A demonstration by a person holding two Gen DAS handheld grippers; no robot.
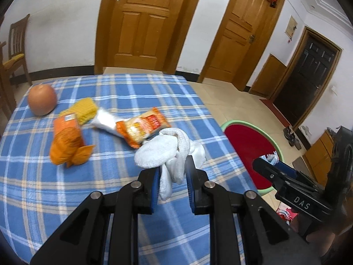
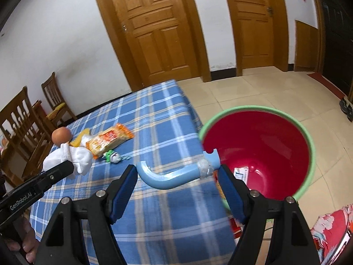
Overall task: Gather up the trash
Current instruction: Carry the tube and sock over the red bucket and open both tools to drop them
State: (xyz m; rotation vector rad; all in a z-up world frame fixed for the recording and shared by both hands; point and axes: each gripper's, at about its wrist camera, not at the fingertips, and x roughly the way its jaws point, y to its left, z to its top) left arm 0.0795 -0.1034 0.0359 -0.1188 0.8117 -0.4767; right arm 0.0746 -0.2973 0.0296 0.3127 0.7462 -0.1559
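Observation:
In the left wrist view my left gripper [image 1: 173, 167] is shut on a crumpled white cloth [image 1: 163, 152] just above the blue checked tablecloth [image 1: 110, 187]. Beyond it lie an orange snack wrapper [image 1: 143, 128], a second orange packet [image 1: 66, 141], a yellow noodle block [image 1: 85, 108] and a white plastic bag [image 1: 106, 121]. In the right wrist view my right gripper [image 2: 176, 172] stands wide, its pads closed on the light blue handle [image 2: 167, 180] of a red bucket with a green rim [image 2: 311, 145] beside the table's right edge. A wrapper [image 2: 241, 172] lies inside the bucket.
A round brown-orange fruit [image 1: 42, 99] sits at the table's far left. A small green and white trinket [image 2: 112, 156] lies near the wrappers. Wooden chairs [image 2: 26, 128] stand to the left. Wooden doors and tiled floor [image 2: 253, 92] lie beyond, and a red patterned cloth [image 2: 331, 227] is at lower right.

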